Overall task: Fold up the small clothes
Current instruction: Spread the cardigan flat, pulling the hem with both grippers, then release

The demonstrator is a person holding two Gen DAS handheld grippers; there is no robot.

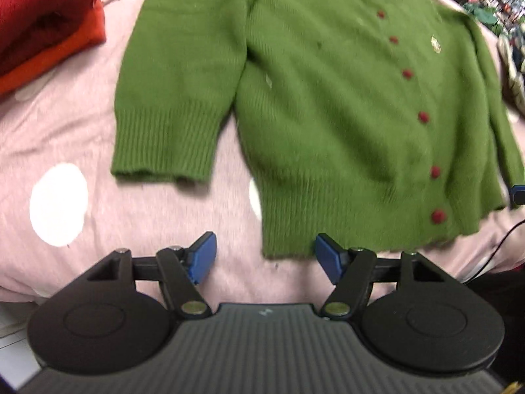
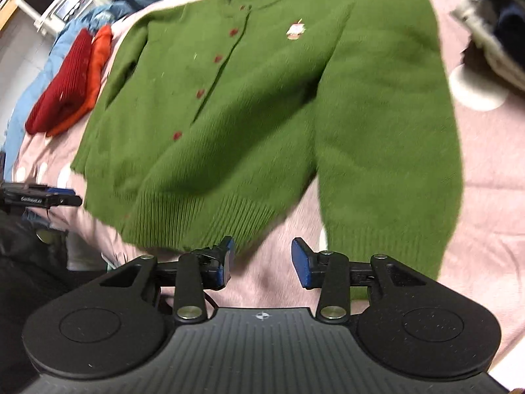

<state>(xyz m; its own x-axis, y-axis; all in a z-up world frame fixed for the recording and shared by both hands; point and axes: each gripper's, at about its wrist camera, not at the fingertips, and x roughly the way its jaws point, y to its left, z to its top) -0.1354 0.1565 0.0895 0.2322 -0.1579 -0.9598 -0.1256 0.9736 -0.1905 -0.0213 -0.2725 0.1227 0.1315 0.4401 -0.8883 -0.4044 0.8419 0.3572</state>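
Bed: a pink bedspread (image 1: 98, 105) with white dots carries everything; it fills the lower and left parts of both views.
Cardigan: a small green knit cardigan (image 1: 328, 98) lies flat, front up, buttoned with dark red buttons (image 1: 407, 73), neck toward the top of the frame, ribbed hem toward the bottom. It takes up the centre and right of the left wrist view and the centre of the right wrist view.
Sleeves: one sleeve (image 1: 170, 82) lies spread out in the left half of the left wrist view; the other sleeve (image 2: 390, 124) runs down the right side of the right wrist view. Both appear to be unfolded.
Folded pile: red and orange knitwear (image 1: 42, 23) sits in the upper left, apart from the cardigan.
Left gripper: left gripper (image 1: 265, 259) hovers at the hem's lower left corner, jaws partly open, nothing between them.
Right gripper: right gripper (image 2: 262, 259) hovers just below the hem near the other sleeve, jaws partly open and empty.
Badge: a small embroidered badge (image 2: 296, 31) on the chest marks the front.
Step in hand: judged as the first pinch before folding.
Doing it well: take each hem corner through both knit layers, grip the ribbing rather than the soft body, keep the two hands level so the fold line stays straight, and bring the sleeves inward before folding the length.
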